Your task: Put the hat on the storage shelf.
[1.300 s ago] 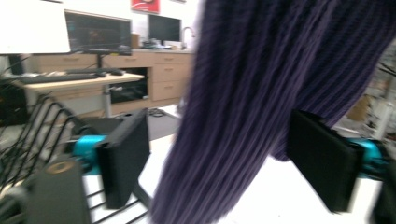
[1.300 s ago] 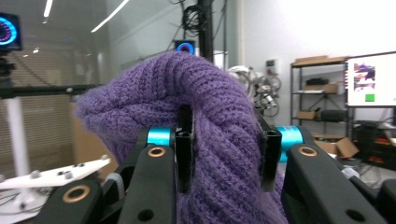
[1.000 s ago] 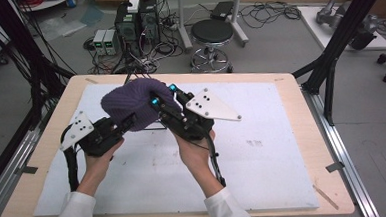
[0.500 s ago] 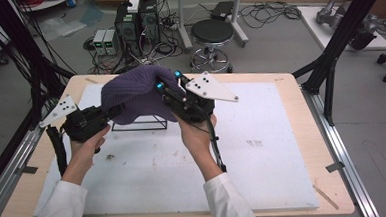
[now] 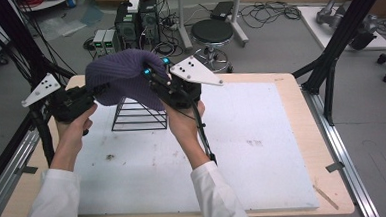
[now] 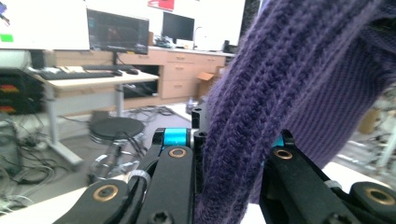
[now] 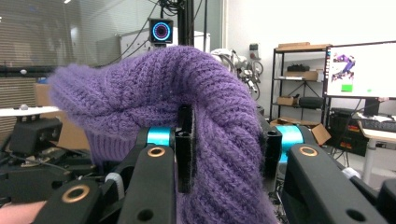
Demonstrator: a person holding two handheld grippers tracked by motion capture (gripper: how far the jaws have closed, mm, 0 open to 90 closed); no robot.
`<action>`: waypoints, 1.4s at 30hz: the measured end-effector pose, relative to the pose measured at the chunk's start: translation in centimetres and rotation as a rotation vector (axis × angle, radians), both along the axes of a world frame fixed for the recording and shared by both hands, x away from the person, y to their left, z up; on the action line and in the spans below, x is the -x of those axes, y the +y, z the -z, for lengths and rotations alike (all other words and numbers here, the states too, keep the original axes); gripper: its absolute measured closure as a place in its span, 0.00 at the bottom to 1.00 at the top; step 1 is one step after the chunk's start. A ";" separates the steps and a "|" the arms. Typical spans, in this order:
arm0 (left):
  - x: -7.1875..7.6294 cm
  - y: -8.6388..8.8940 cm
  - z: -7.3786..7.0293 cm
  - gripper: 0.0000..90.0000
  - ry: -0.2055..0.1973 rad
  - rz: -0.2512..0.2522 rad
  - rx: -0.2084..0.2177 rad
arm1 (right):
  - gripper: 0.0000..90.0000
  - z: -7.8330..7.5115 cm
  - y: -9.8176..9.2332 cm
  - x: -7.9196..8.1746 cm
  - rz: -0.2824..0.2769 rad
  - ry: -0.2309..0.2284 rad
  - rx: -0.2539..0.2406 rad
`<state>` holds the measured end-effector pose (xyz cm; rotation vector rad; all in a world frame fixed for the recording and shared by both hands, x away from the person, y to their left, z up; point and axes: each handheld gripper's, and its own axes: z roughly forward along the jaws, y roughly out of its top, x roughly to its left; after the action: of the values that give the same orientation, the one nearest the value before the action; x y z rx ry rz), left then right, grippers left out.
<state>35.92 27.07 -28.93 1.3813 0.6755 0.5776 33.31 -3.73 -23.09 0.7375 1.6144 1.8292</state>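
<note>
above wire rack [image 5: 140, 113] | purple hat [image 5: 124, 74] stretched between both grippers | left gripper [image 5: 96, 91] clamps hat | right gripper [image 5: 155, 73] clamps hat

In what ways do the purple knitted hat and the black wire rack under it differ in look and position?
The purple knitted hat is soft, thick ribbed wool, while the black wire rack is a rigid open frame of thin bars. The hat is held up in the air, pinched by the left gripper and the right gripper; the rack stands on the white table mat, untouched by either gripper. The hat is solid; one sees through the rack. Both sit at the table's far left.
</note>
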 end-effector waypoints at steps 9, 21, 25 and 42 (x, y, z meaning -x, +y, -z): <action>-1.3 -0.4 0.0 0.90 -0.002 -0.029 -0.062 | 0.76 0.1 0.2 -1.9 0.020 0.021 -0.016; -1.8 0.4 2.8 0.90 0.087 -0.015 -0.068 | 0.75 1.3 1.1 -3.1 -0.002 0.119 0.045; -1.9 0.7 3.5 0.90 0.106 -0.020 -0.065 | 0.75 1.7 1.7 -3.4 0.003 0.137 0.067; -2.2 1.0 5.0 0.90 0.134 -0.019 -0.072 | 0.75 3.1 2.5 -3.7 0.041 0.163 0.083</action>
<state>38.10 28.08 -33.96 1.4923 0.7824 0.5317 36.99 -1.20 -26.20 0.8954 1.7541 1.6996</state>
